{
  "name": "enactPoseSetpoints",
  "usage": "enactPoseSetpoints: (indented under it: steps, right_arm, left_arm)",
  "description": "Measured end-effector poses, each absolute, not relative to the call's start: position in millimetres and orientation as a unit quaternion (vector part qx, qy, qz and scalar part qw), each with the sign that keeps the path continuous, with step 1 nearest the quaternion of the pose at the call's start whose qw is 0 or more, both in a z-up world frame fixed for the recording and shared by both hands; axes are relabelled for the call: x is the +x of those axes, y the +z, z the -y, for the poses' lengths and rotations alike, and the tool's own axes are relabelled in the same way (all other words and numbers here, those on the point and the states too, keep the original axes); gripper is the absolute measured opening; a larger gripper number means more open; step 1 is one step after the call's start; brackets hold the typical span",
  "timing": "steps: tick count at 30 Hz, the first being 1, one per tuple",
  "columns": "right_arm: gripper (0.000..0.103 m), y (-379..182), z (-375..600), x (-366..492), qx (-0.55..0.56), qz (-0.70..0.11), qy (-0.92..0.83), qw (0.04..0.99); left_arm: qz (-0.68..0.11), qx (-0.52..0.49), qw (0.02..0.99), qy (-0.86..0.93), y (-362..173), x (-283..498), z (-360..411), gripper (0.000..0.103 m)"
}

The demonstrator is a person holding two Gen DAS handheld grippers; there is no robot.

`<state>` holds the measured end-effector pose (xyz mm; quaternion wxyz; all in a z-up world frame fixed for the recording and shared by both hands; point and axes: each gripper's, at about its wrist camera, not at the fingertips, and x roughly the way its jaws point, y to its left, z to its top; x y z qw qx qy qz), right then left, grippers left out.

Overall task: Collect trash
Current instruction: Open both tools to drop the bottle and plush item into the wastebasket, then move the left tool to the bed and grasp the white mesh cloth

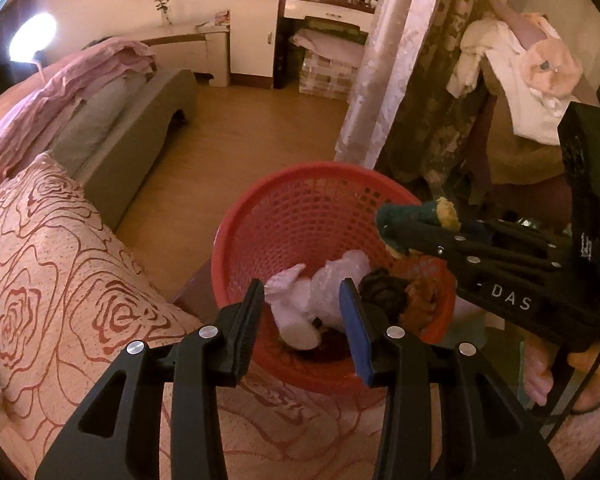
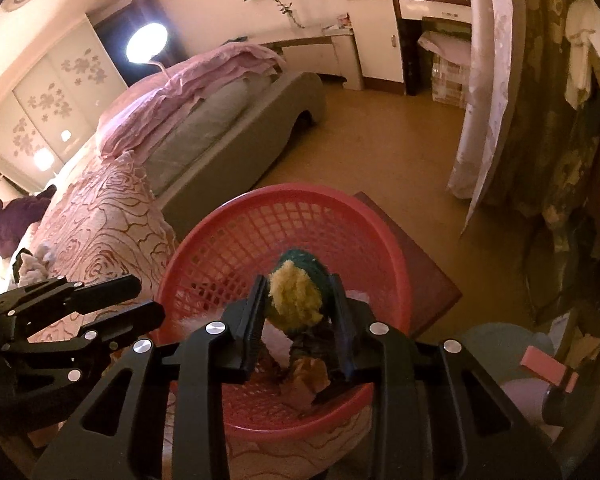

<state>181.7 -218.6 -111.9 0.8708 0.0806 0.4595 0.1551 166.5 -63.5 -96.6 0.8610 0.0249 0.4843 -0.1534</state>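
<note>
A red mesh waste basket [image 1: 292, 216] [image 2: 236, 248] stands by the bed edge. It holds white crumpled plastic [image 1: 332, 280], a dark wad [image 1: 384, 292] and brown scraps [image 1: 422, 300]. My right gripper [image 2: 298, 300] [image 1: 404, 232] is shut on a green and yellow scouring sponge [image 2: 296, 292] [image 1: 420, 216], held over the basket's rim. My left gripper [image 1: 302, 300] [image 2: 140, 296] is open and empty, above the basket's near side, left of the right gripper.
The bed with a rose-patterned cover [image 1: 40, 260] lies to the left. More crumpled trash [image 2: 32, 264] rests on it. A curtain [image 1: 396, 60], hanging clothes [image 1: 512, 64] and a low wooden stand [image 2: 420, 272] are to the right. Wooden floor [image 1: 240, 128] lies beyond.
</note>
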Motion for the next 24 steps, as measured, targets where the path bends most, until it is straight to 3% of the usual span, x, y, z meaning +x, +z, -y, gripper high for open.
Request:
enactPoseSetpoints:
  steps: [4,8,18,24]
  right_arm:
    - [0.045,-112,222,178,0.087,-0.461,0.154,0.87]
    - [0.046,-108,222,171,0.091,-0.457,0.154,0.871]
    - [0.047,-84,216,144,0.093,-0.433,0.167,0.881]
    - [0.054,-62,200,121,0.083,-0.408,0.188,0.889]
  left_arm:
    - [-0.483,0.015,0.863,-0.147,-95,166,56,0.055]
    - [-0.477,0.002,0.869,-0.134,-89,160,43,0.061]
    - [-0.453,-0.012,0.886,-0.103,-67,133,21,0.069]
    - [-0.435,-0.027,0.897,-0.072,-53,112,0,0.07]
